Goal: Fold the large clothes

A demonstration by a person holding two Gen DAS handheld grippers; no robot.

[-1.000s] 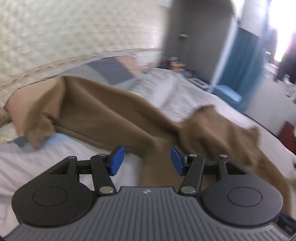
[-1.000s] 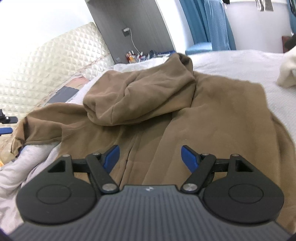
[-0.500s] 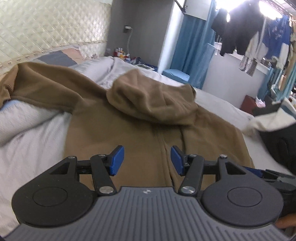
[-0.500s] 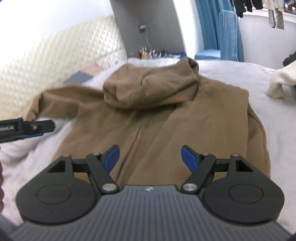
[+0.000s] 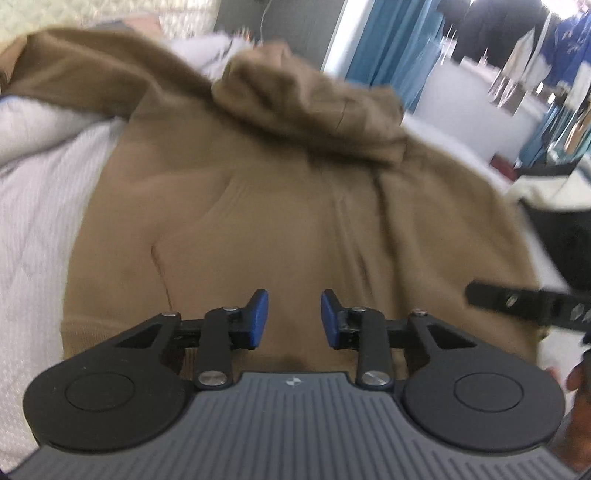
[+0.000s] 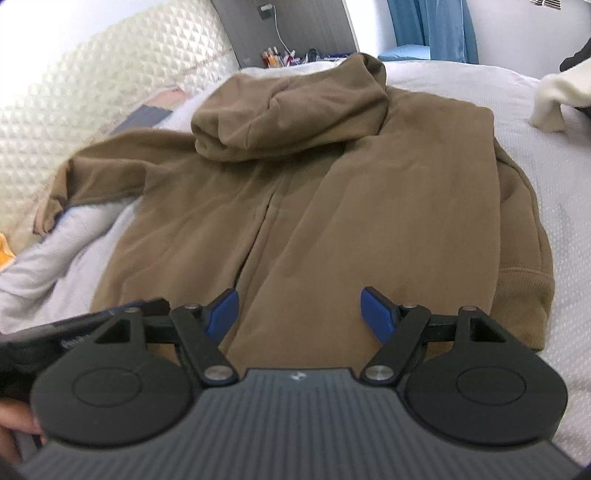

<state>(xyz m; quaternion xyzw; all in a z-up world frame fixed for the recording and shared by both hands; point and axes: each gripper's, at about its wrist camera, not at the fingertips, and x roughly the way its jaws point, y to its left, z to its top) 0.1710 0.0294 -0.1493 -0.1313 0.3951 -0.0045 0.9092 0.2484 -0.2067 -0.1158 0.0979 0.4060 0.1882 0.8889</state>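
Observation:
A brown hooded sweatshirt (image 5: 280, 206) (image 6: 332, 206) lies spread front-up on a white bedspread (image 6: 554, 155), hood (image 6: 291, 107) folded down over the chest, one sleeve (image 6: 110, 162) stretched out to the left. My left gripper (image 5: 294, 319) hovers over the lower hem, its jaws closing with a gap still between the blue pads and no cloth between them. My right gripper (image 6: 299, 314) stands open above the hem, near the zip line, with nothing in it. Part of the right gripper shows at the right edge of the left wrist view.
A quilted headboard (image 6: 92, 74) runs along the left. A cream garment (image 6: 554, 96) lies on the bed at the right. A nightstand with small items (image 6: 280, 55) and blue curtains (image 6: 436, 29) stand beyond the bed. Hanging clothes (image 5: 535, 44) show far right.
The left gripper swung from the outstretched sleeve across to the sweatshirt's body and dropped toward the hem; its pads came closer together. The right gripper shifted slightly nearer the hem and stayed open.

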